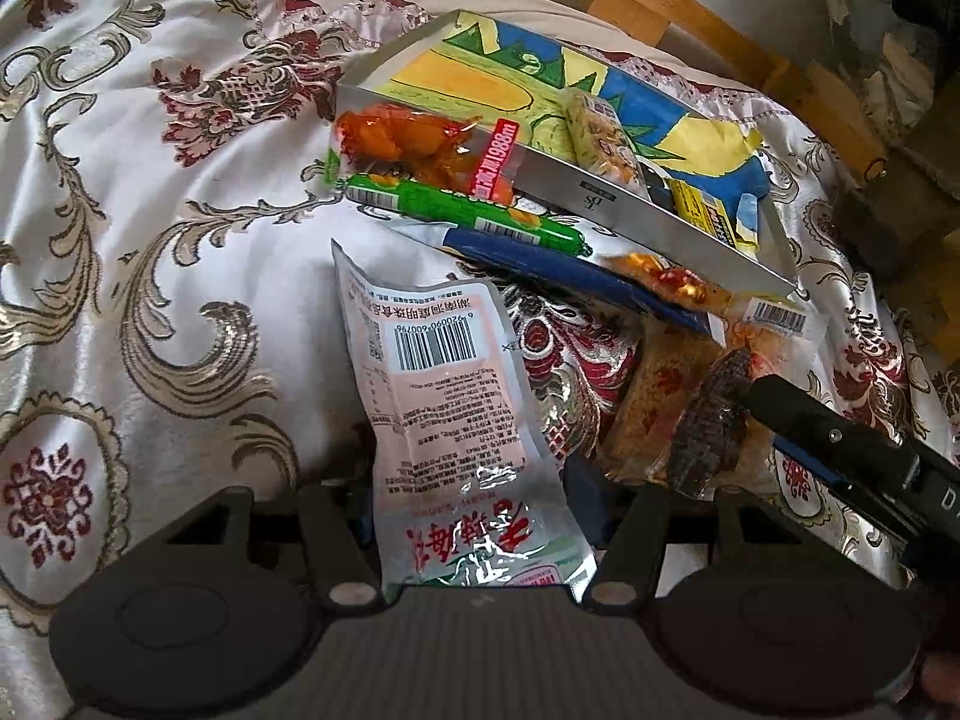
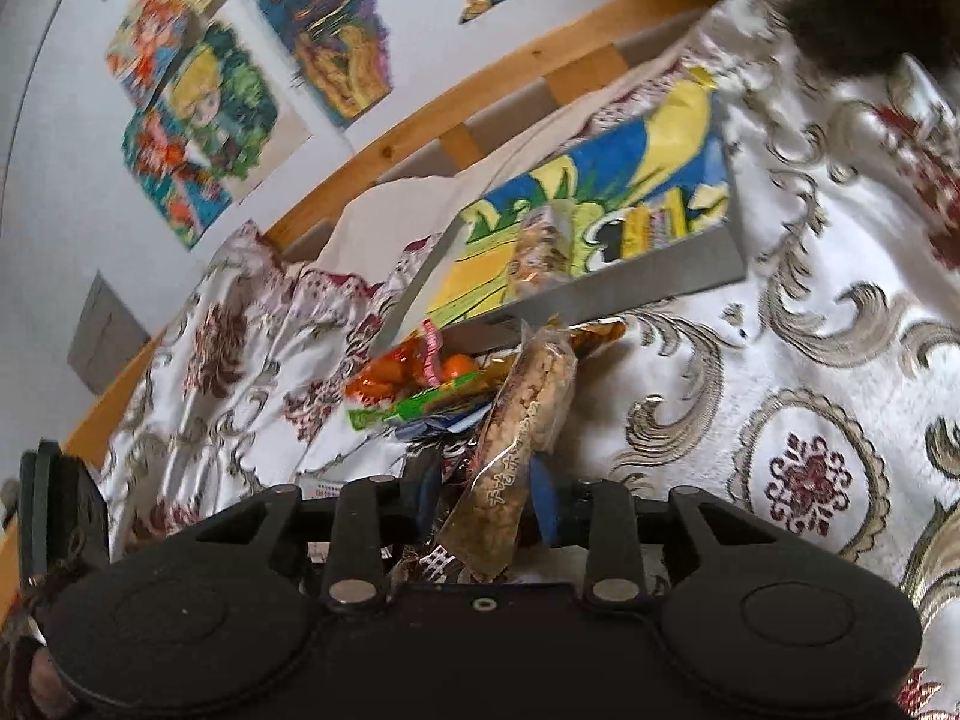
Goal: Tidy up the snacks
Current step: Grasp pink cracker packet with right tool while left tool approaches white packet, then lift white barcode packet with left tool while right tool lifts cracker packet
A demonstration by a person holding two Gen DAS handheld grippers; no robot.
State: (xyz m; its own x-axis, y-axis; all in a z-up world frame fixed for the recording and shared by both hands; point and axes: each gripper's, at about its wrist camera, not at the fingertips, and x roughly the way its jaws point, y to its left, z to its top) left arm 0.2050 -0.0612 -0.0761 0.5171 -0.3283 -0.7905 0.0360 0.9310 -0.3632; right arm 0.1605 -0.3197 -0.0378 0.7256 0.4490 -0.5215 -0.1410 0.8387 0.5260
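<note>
My left gripper [image 1: 474, 498] is shut on a pale pink snack packet [image 1: 444, 396] with a barcode, which sticks up and forward from between the pads. My right gripper [image 2: 486, 492] is shut on a clear-wrapped grain bar packet [image 2: 528, 402] that stands tilted between its blue pads [image 2: 543, 498]. In the left wrist view the right gripper's black fingers [image 1: 780, 402] come in from the right onto that packet [image 1: 672, 414]. Behind stands a silver box [image 1: 606, 198] [image 2: 636, 288] lined with a colourful drawing, holding a grain packet [image 1: 600, 138] and a yellow packet [image 1: 702, 210].
Loose snacks lie in front of the box: an orange-red packet [image 1: 408, 138], a green sausage stick [image 1: 462, 210], a blue packet [image 1: 570, 276]. All rest on a patterned satin cloth [image 1: 150, 210]. A wooden rail [image 2: 420, 120] and wall drawings [image 2: 210, 108] are behind.
</note>
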